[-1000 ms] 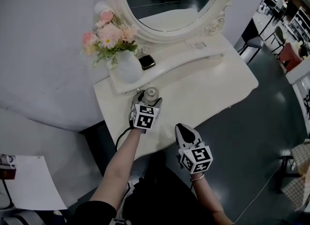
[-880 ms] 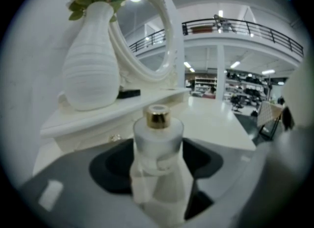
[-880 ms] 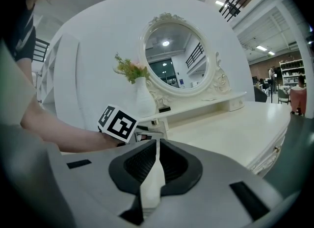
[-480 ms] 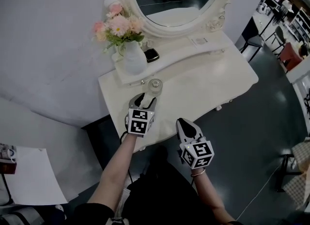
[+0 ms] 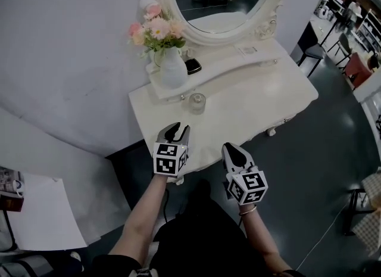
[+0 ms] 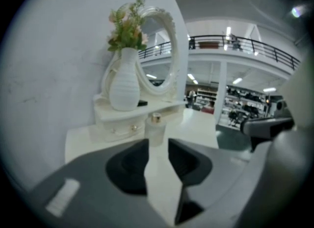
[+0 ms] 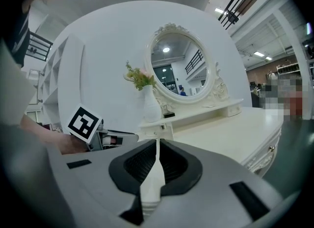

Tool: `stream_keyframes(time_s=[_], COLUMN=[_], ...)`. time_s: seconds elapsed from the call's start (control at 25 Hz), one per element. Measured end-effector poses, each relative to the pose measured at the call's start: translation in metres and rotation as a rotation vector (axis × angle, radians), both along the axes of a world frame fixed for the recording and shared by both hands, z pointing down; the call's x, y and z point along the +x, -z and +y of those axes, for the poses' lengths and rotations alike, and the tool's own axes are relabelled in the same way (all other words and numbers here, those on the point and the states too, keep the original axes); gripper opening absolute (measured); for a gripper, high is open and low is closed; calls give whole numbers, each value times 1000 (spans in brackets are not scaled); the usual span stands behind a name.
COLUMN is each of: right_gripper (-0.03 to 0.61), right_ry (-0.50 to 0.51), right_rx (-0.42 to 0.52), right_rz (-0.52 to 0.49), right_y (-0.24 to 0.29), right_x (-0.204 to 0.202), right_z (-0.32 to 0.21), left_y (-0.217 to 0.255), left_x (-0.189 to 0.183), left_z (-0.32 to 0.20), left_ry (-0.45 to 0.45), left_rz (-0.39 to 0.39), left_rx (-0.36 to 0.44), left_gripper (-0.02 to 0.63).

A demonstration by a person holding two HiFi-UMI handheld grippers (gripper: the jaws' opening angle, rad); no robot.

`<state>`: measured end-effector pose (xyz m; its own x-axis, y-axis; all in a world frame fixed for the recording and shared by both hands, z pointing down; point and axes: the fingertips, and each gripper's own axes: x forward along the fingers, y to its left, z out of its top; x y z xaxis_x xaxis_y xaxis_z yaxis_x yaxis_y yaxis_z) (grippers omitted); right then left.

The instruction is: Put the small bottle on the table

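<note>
The small clear bottle (image 5: 197,102) with a metal cap stands upright on the white dressing table (image 5: 262,91), just in front of the raised shelf. My left gripper (image 5: 177,131) hovers over the table's front edge, well short of the bottle. Its jaws are closing, still a narrow gap apart, with nothing between them. In the left gripper view the bottle (image 6: 155,130) stands beyond the left gripper (image 6: 158,146), apart from it. My right gripper (image 5: 233,151) hangs off the front edge, jaws together and empty; the right gripper view shows the right gripper (image 7: 157,141) closed.
A white vase of flowers (image 5: 173,70) and a small black object (image 5: 193,66) sit on the shelf under the oval mirror (image 5: 220,2). A grey wall rises at the left. A chair (image 5: 309,55) stands off the table's right end on dark floor.
My left gripper has drawn back from the bottle toward the table's front edge, and its jaws have narrowed. The bottle stays standing on the table. The right gripper has barely moved.
</note>
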<state>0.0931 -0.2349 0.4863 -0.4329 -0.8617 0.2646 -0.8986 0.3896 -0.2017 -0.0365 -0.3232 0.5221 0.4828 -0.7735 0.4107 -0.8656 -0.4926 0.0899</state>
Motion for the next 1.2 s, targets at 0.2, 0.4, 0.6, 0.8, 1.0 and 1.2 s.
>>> stream_keyframes(time_s=[0.2, 0.4, 0.6, 0.8, 1.0, 1.2], right_gripper=[6, 6, 6, 6, 5, 5], right_ry=[-5, 7, 15, 24, 41, 50], right_rx=[14, 23, 29, 33, 38, 45], right_rz=[1, 4, 6, 8, 25, 35], right_y=[5, 8, 10, 10, 11, 13], right_x=[-3, -13, -21, -28, -38, -45], right_z=[8, 15, 20, 26, 33, 37], left_y=[5, 15, 23, 30, 36, 41], left_x=[-11, -23, -32, -42, -51, -57], left_z=[24, 44, 60, 73, 82, 88], left_ry=[14, 28, 41, 51, 60, 60], left_rz=[12, 36, 66, 66, 78, 75], left_rx=[6, 15, 22, 39, 47, 60], left_gripper=[95, 63, 34, 18, 14, 12])
